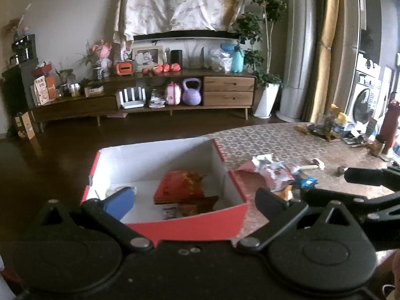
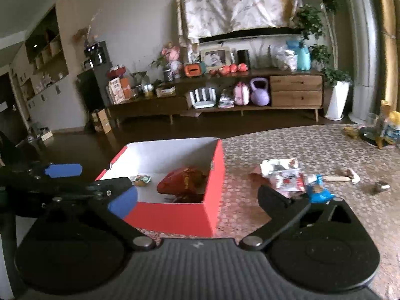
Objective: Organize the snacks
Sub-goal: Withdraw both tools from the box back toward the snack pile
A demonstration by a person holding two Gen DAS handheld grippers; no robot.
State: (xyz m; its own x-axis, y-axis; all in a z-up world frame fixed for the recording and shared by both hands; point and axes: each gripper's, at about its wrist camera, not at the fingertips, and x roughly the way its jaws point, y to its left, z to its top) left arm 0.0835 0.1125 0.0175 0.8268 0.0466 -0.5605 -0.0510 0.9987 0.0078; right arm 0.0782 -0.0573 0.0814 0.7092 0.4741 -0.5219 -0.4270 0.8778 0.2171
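A red box with white inner walls stands open at the table's left edge. Inside lie a red snack packet and a small pale packet. My left gripper hangs open above the box's near wall, with nothing between its fingers. My right gripper is open too, over the box's right front corner, and holds nothing. Its black fingers show at the right of the left wrist view. A pile of red-and-white snack packets and a blue packet lie on the table right of the box.
The table wears a patterned cloth. A small hammer and a dark small object lie beyond the snacks. Bottles and clutter crowd the far right, with a tall red bottle. Dark floor lies left of the box.
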